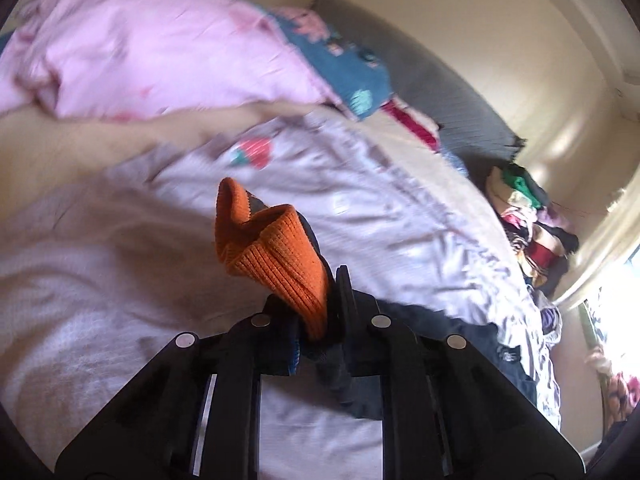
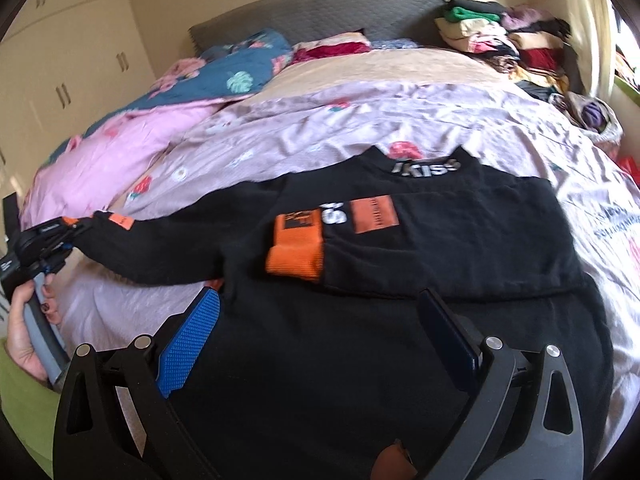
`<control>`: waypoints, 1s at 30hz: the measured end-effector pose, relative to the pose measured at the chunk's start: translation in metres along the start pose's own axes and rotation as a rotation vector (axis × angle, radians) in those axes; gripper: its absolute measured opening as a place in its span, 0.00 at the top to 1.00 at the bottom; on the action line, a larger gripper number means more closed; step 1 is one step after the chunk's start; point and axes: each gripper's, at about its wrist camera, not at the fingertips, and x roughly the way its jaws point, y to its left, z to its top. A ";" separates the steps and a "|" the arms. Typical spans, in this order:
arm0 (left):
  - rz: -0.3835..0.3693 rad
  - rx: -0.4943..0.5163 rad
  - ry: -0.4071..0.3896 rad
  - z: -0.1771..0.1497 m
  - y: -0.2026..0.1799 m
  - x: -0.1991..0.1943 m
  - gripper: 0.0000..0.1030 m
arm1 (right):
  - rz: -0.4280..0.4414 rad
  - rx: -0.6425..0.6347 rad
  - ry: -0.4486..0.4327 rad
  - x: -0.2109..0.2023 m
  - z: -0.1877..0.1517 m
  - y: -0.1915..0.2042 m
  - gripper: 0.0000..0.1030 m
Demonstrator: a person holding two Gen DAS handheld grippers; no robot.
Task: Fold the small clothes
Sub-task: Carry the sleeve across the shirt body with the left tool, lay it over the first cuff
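Where our left gripper (image 1: 320, 312) pinches the orange cuff (image 1: 272, 256) of a black sweatshirt (image 2: 400, 320), that sleeve stretches off to the garment's left side. Our right gripper (image 2: 320, 320) hovers with jaws spread wide over the sweatshirt's hem, holding nothing. Beyond, the sweatshirt lies flat on a lilac sheet (image 2: 320, 128), its other orange cuff (image 2: 295, 262) folded across the chest.

white letters "kiss" stand on the collar of the black sweater (image 2: 400, 248).
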 end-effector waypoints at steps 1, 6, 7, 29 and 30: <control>-0.016 0.009 -0.008 0.002 -0.009 -0.003 0.92 | -0.004 0.016 -0.007 -0.005 0.001 -0.007 0.04; -0.068 0.065 -0.027 0.006 -0.049 -0.010 0.92 | -0.028 0.084 -0.025 -0.018 0.002 -0.033 0.04; -0.078 0.079 -0.030 0.006 -0.058 -0.011 0.92 | -0.030 0.095 -0.025 -0.020 0.002 -0.037 0.04; -0.297 0.270 0.044 -0.038 -0.218 -0.004 0.93 | -0.031 0.234 -0.104 -0.065 -0.010 -0.117 0.04; -0.301 0.274 0.051 -0.041 -0.222 -0.003 0.93 | -0.033 0.234 -0.108 -0.066 -0.010 -0.119 0.04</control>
